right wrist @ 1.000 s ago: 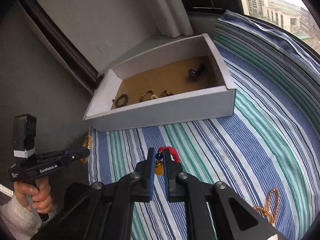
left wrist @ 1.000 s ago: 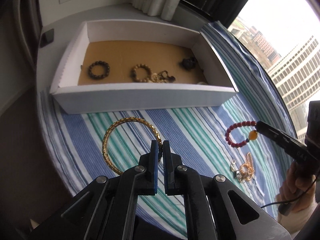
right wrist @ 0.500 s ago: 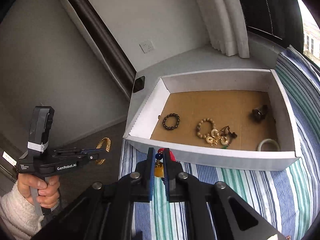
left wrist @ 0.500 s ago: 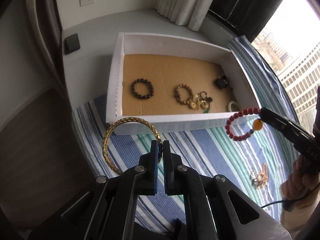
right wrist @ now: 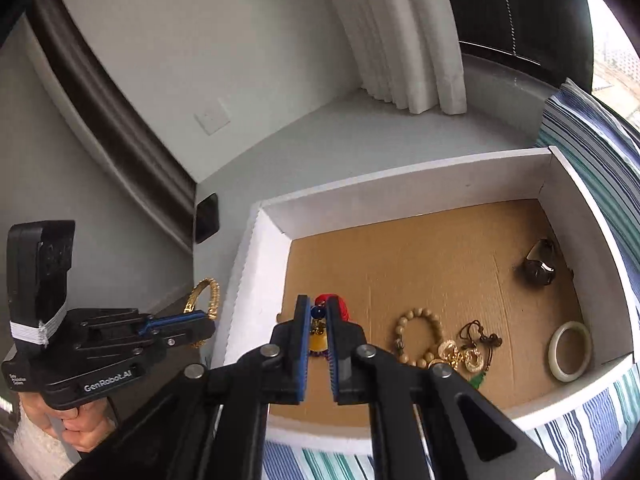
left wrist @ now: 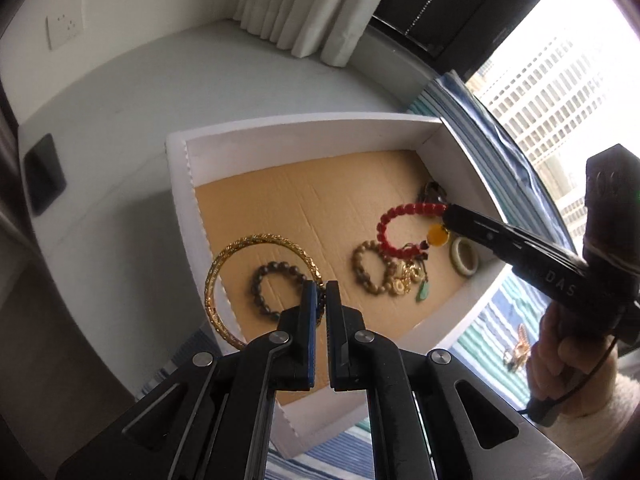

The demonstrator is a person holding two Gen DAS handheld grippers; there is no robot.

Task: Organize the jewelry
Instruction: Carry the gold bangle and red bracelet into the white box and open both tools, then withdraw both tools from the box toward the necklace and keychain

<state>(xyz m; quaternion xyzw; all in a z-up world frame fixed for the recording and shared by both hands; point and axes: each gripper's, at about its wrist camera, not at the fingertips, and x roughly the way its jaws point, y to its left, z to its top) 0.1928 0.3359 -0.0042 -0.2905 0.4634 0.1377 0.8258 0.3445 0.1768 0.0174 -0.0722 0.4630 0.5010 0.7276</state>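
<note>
My left gripper (left wrist: pixel 319 288) is shut on a gold bangle (left wrist: pixel 256 242), which hangs over the left wall of the white box (left wrist: pixel 180 184). The same bangle (right wrist: pixel 206 294) and left gripper (right wrist: pixel 208 322) show at the left of the right wrist view, just outside the box wall (right wrist: pixel 256 264). My right gripper (right wrist: pixel 318 308) is shut on a red bead bracelet (right wrist: pixel 340 306) with a yellow pendant, held above the box's brown floor. From the left wrist view that bracelet (left wrist: pixel 400 216) dangles from the right gripper (left wrist: pixel 446 210) over the box's middle.
In the box lie a dark bead bracelet (left wrist: pixel 272 286), a tan bead bracelet (right wrist: pixel 420 334), gold charms (right wrist: pixel 464 354), a pale jade bangle (right wrist: pixel 570 352) and a dark piece (right wrist: pixel 540 266). More gold jewelry (left wrist: pixel 520 346) lies on the striped cloth (right wrist: pixel 592 428).
Both grippers have carried their bracelets from above the striped cloth to the box. The red bracelet now hangs over the box floor, the gold bangle over its left wall.
</note>
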